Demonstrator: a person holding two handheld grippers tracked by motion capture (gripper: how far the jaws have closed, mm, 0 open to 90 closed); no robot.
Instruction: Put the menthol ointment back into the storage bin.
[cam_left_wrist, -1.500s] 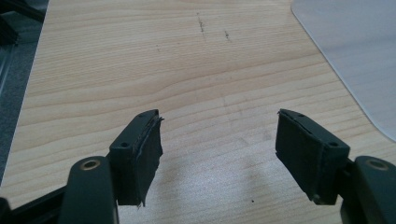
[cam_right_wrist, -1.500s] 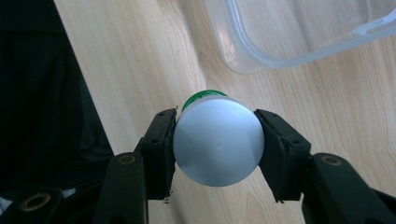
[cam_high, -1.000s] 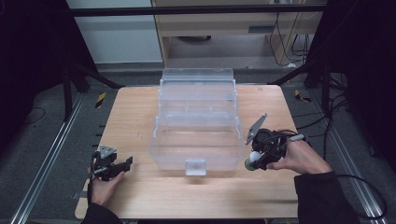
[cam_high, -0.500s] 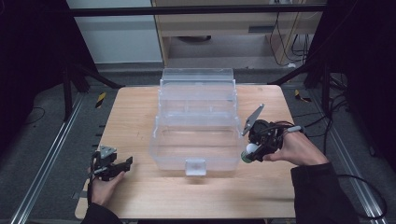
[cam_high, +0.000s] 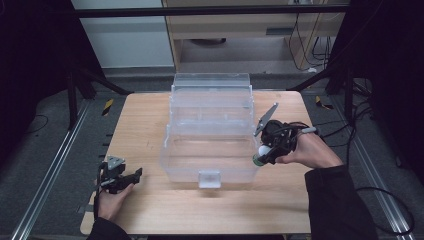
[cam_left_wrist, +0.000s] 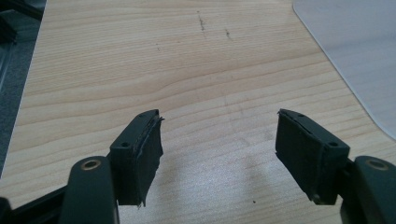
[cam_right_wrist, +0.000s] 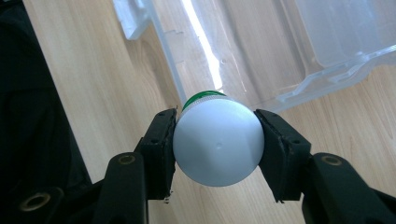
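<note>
- Right tongs (cam_high: 261, 154) hover by the clear box's (cam_high: 210, 130) right wall, clamping a white bottle (cam_right_wrist: 217, 142).
- Left tongs (cam_high: 131, 176) rest low over the tabletop (cam_high: 145, 125), spread wide, empty.

A wooden table (cam_high: 150, 125) stands at centre, with grey floor around it. A clear plastic box (cam_high: 210, 135) sits on the middle of the table, its lid raised at the far side and a small latch at its near wall. The left gripper (cam_high: 131, 176) rests low at the table's near left corner, held by the left hand (cam_high: 111, 199), well apart from the box; its jaws stand apart. The right gripper (cam_high: 261, 155), held by the right hand (cam_high: 312, 150), is just beside the box's right wall, near its near right corner. A white bottle (cam_high: 262, 152) with a green end sits between its jaws. A dark sleeve (cam_high: 340, 205) covers the right forearm.
</note>
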